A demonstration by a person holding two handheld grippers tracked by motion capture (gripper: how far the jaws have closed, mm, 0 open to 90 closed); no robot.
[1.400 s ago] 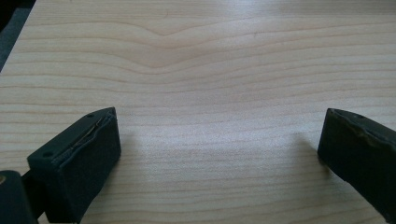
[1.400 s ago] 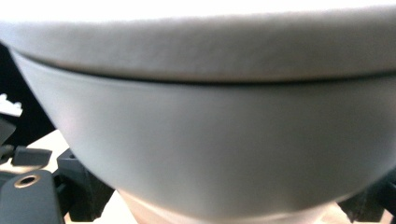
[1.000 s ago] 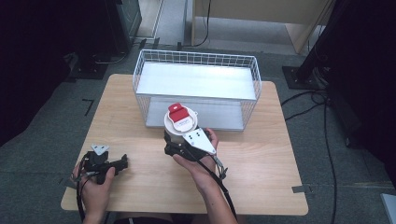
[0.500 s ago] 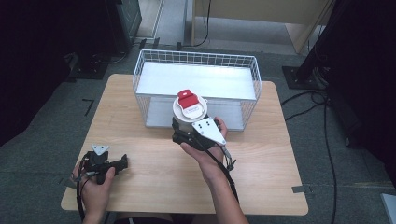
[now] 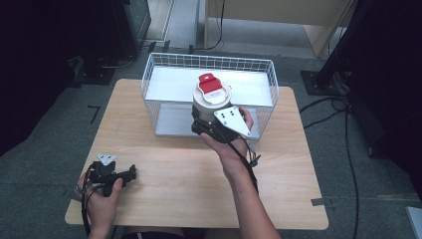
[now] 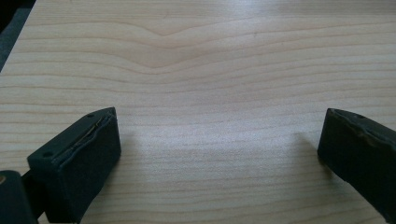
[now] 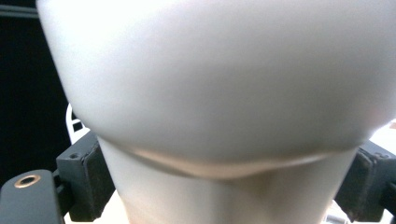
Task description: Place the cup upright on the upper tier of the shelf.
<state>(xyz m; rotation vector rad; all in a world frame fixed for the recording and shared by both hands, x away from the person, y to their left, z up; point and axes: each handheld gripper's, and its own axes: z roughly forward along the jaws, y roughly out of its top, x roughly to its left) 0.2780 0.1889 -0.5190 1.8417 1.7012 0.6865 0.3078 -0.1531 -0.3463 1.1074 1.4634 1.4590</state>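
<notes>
- My right gripper [image 5: 211,119]: fingers [image 7: 86,175] clamped on the narrow lower body of a smooth white cup [image 5: 211,102] with a red flip lid, held above the front rim of the white wire basket [image 5: 164,67].
- My left gripper [image 5: 115,175]: fingers [image 6: 77,161] spread wide, empty, low over the pale wood-grain desk [image 5: 169,164].

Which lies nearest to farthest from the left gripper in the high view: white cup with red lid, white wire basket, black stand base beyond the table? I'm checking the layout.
From the left gripper:
1. White cup with red lid, held up right of it.
2. White wire basket, at the table's far edge; close to the cup's distance.
3. Black stand base, on the floor at far right.
</notes>
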